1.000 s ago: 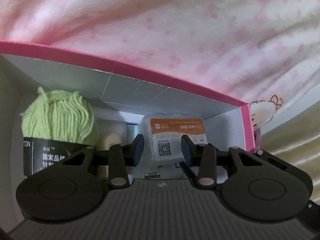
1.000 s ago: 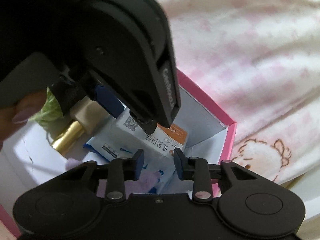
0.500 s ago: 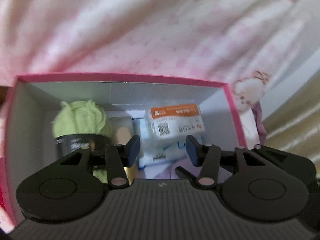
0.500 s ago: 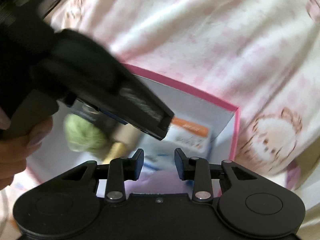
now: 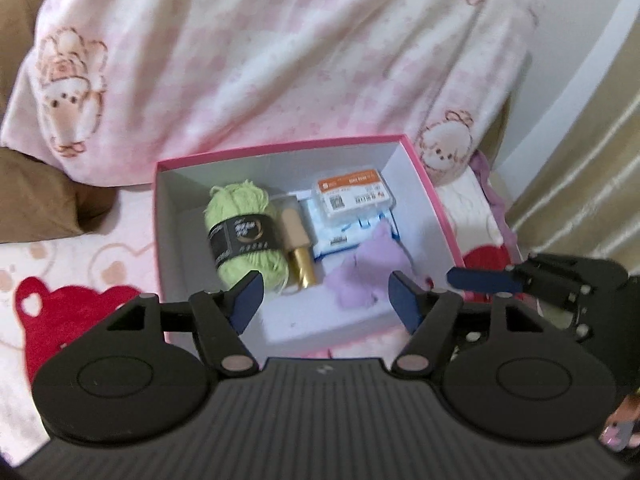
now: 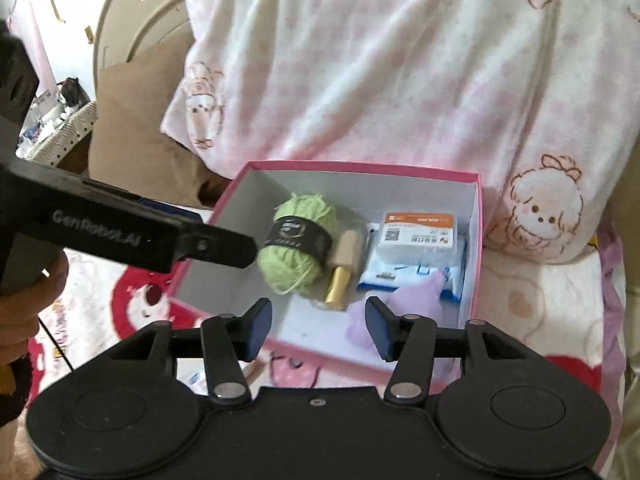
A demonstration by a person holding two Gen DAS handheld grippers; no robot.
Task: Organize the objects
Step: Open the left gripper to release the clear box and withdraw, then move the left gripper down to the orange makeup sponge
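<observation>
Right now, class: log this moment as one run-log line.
left gripper: open, empty | right gripper: open, empty | pink box: holds green yarn, gold bottle, packets, purple cloth

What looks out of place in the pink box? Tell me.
Little stands out. The green yarn, gold tube and white packets lie side by side in the pink box; only the purple cloth sits crumpled, overlapping the blue-edged packet.
</observation>
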